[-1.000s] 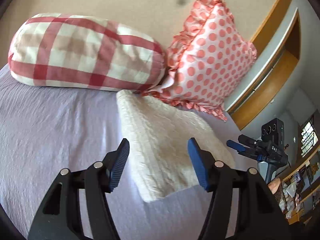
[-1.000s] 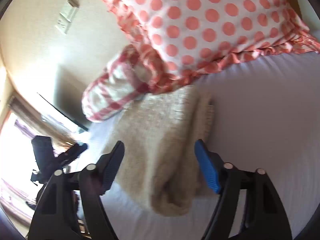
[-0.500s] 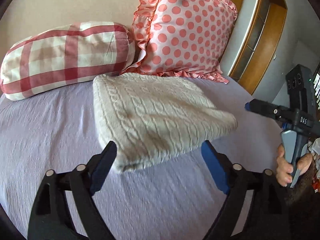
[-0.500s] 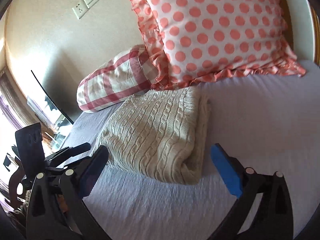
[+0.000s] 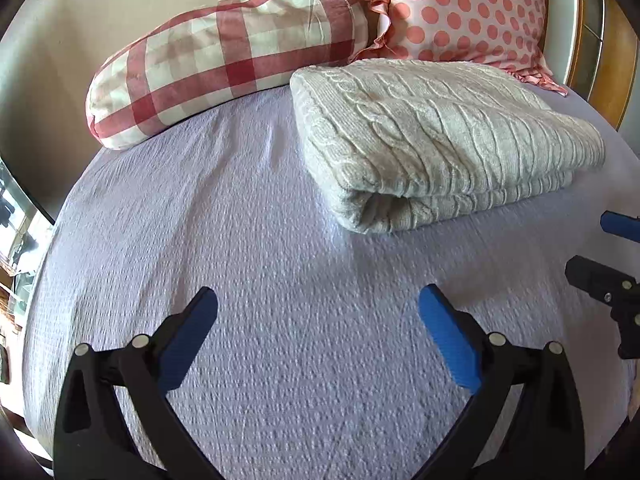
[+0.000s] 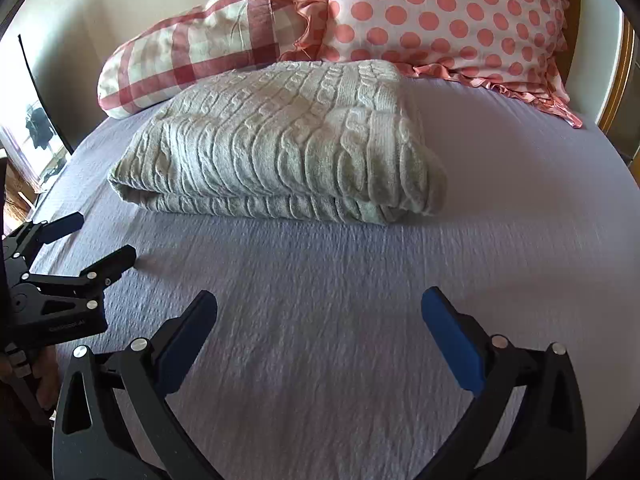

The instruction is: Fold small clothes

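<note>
A bed covered in a pale lilac bedspread with a fine crinkled, waffle-like weave fills both views; the cloth lies mostly flat, with a few shallow creases running toward the head of the bed. Behind it stands a plain cream wall, and at the right edge a strip of honey-coloured wooden trim. A bright window shows at the far left of the right wrist view.

Two pillows lean at the head: a plump, bolster-shaped pillow in red-and-cream check, and beside it a square white pillow with coral polka dots and a ruffled coral edge.

The folded cable-knit sweater, cream and thickly ribbed with raised braids, lies on the bedspread just in front of the two pillows, its back edge touching them. It is a neat rectangular stack, the rounded fold showing at its near corner.

The left gripper hangs above bare bedspread, well short of the sweater, its black arms spread wide and the blue pads apart, holding nothing. The right gripper is likewise released and empty, its jaws wide over the cloth. Each gripper shows at the edge of the other's view.
</note>
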The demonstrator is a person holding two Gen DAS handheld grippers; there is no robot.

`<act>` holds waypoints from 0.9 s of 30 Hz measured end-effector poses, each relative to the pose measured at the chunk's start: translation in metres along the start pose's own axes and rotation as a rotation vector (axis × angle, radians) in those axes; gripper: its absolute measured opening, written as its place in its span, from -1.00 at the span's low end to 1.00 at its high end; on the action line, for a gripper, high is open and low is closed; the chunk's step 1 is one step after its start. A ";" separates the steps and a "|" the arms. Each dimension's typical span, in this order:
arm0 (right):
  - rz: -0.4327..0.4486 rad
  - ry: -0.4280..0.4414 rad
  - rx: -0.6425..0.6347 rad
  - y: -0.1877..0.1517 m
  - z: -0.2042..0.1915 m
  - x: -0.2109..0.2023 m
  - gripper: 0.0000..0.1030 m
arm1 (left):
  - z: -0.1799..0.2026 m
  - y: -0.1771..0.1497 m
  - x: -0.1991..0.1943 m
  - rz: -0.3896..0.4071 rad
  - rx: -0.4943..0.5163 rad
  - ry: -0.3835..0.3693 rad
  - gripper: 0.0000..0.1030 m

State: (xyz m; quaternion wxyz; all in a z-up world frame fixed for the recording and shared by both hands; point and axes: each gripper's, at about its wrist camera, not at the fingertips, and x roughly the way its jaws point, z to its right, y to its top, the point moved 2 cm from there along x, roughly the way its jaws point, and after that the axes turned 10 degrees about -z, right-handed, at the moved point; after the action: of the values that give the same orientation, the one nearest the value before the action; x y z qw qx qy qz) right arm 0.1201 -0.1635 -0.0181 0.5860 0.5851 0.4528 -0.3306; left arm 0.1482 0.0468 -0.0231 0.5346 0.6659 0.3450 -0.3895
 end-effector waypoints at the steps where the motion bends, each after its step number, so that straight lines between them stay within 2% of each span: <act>1: 0.001 -0.033 -0.010 0.000 -0.002 0.000 0.97 | -0.004 0.002 0.003 -0.014 -0.018 -0.031 0.97; 3: -0.007 -0.061 -0.027 0.001 -0.007 0.001 0.97 | -0.011 0.004 0.007 -0.039 -0.058 -0.090 0.97; 27: -0.010 -0.057 -0.028 0.000 -0.006 -0.001 0.97 | -0.008 0.003 0.006 -0.038 -0.053 -0.077 0.97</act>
State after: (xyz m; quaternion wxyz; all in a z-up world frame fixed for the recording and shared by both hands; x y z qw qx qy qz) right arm 0.1191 -0.1572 -0.0167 0.6049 0.5649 0.4435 -0.3438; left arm 0.1546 0.0543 -0.0266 0.5576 0.6291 0.3469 -0.4158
